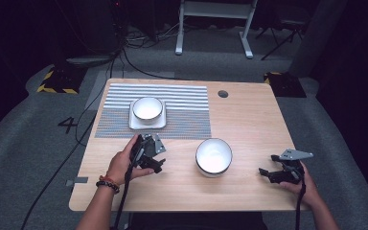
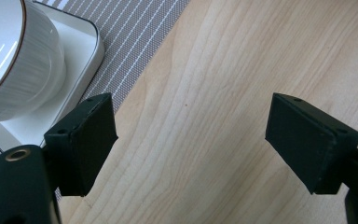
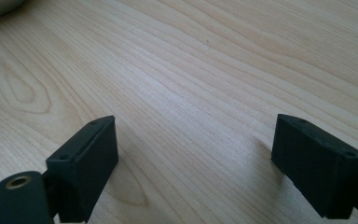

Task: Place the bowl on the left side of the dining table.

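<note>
Both tools open and empty over bare tabletop, two bowls waiting.

Left tool (image 1: pixel 149 155), jaws wide apart, low over the tabletop (image 1: pixel 249 120) just in front of the striped mat (image 1: pixel 182 103); right tool (image 1: pixel 274 173), jaws equally wide, near the right edge, well apart from everything. Nearest the left tool: far bowl (image 1: pixel 147 109), white, dark-rimmed, apparently empty, upright on a square plate (image 1: pixel 135 125) on the mat. Between the tools: near bowl (image 1: pixel 213 156), also apparently empty, directly on the wood. Likely risks: smooth glazed wall slipping from a pinch on the rim; plate dragged along or tipped if the far bowl is lifted off-centre; near bowl knocked by a forearm crossing over it.
</note>
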### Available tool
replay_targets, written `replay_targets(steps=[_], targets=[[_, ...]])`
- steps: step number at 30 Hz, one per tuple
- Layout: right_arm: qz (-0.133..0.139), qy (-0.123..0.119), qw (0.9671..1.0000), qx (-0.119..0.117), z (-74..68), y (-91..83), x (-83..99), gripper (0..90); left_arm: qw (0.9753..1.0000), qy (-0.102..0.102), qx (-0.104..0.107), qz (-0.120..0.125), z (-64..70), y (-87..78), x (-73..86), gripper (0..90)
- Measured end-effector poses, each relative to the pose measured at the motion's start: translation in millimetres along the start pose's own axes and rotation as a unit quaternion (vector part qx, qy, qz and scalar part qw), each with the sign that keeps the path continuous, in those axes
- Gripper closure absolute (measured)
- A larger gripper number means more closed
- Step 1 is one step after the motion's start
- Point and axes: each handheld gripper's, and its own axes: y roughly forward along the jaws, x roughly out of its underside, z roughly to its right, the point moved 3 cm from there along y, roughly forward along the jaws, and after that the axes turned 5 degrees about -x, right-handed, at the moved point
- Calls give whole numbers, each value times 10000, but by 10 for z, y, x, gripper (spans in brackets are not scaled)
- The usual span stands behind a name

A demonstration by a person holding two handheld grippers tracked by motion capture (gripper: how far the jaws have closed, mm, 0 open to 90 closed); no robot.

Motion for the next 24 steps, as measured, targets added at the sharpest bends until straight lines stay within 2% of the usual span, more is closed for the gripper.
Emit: replay_targets(steps=[1, 3, 4, 5, 7, 10, 12, 13, 16, 17, 18, 20, 22, 24], targets=[[1, -11, 10000, -1, 2, 0, 0, 147, 9999, 113, 14, -98, -7, -7, 18, 163], [0, 1, 10000, 1, 0, 0, 0, 147, 9999, 81, -71, -59, 1, 5, 37, 163], [0, -3, 10000, 1, 0, 0, 0, 147, 10000, 33, -1, -70, 14, 12, 51, 163], [1, -5, 10000, 1, 1, 0, 0, 147, 9998, 19, -32, -175, 17, -3, 72, 163], [2, -11, 10000, 0, 2, 1, 0, 146, 9999, 75, -83, -70, 12, 3, 97, 163], [1, -10, 10000, 1, 2, 0, 0, 147, 9999, 0, -16, -161, 29, -11, 132, 163], [5, -23, 10000, 0, 4, 1, 1, 146, 9999, 80, -99, -99, 21, -19, 146, 163], [4, -20, 10000, 1, 4, 1, 1, 147, 9999, 22, -46, -86, 32, -20, 161, 163], [1, -10, 10000, 0, 2, 0, 0, 146, 9999, 23, -128, -60, 32, -31, 188, 163], [5, -20, 10000, 1, 4, 1, 1, 147, 10000, 0, -59, -79, 41, -34, 204, 163], [4, -19, 10000, 1, 3, 1, 1, 147, 9999, 35, -124, -42, 35, -37, 211, 163], [3, -23, 10000, 2, 4, 1, 1, 147, 9999, 9, -111, -116, 40, -47, 240, 163], [6, -29, 10000, 3, 5, 1, 1, 147, 9999, -75, -100, -63, 43, -49, 263, 163], [3, -18, 10000, 0, 3, 1, 1, 146, 9997, -130, -139, -170, 43, -73, 297, 163]])
